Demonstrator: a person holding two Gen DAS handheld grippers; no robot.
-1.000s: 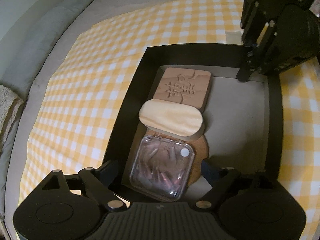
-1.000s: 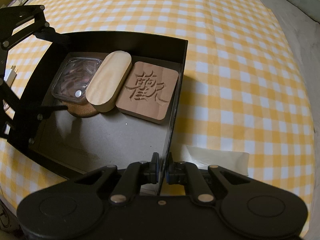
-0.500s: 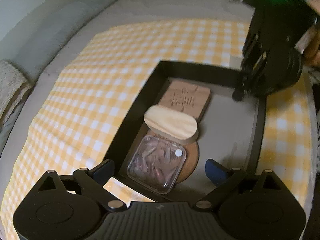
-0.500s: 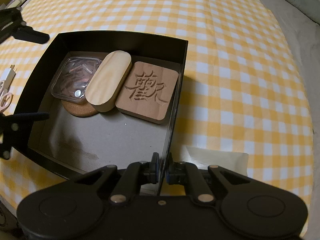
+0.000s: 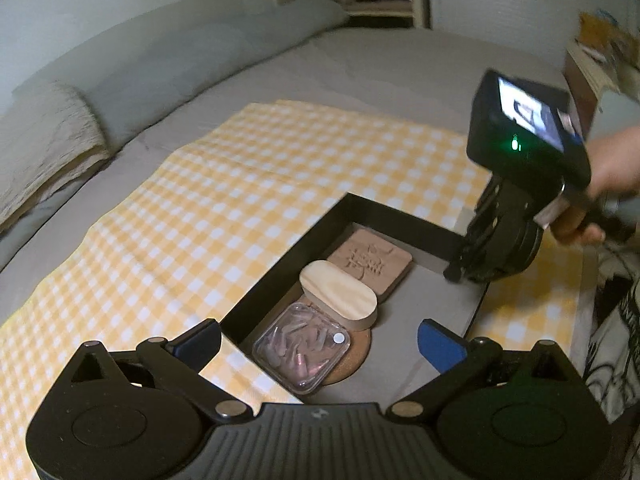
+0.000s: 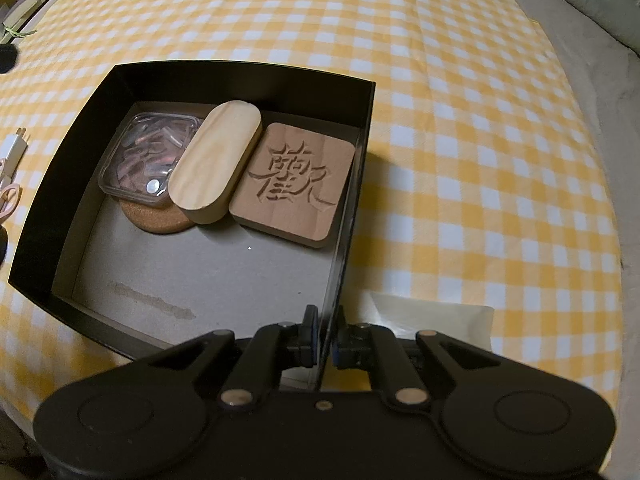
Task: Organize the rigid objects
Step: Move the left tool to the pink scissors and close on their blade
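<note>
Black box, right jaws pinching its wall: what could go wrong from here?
1. The right gripper is shut on just the thin wall of the black box; a pull could tip or bend it.
2. The oval wood block leans on the clear case and carved tile, so a jolt may slide it.
3. The left gripper, jaws just opened wide, holds nothing.

Bedroom (bed (image 5: 400,64), pillows (image 5: 44,136))

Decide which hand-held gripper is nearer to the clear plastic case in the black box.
Left. The left hand-held gripper hangs open just above the clear plastic case; the right hand-held gripper is clamped on the black box wall at the far corner.
</note>
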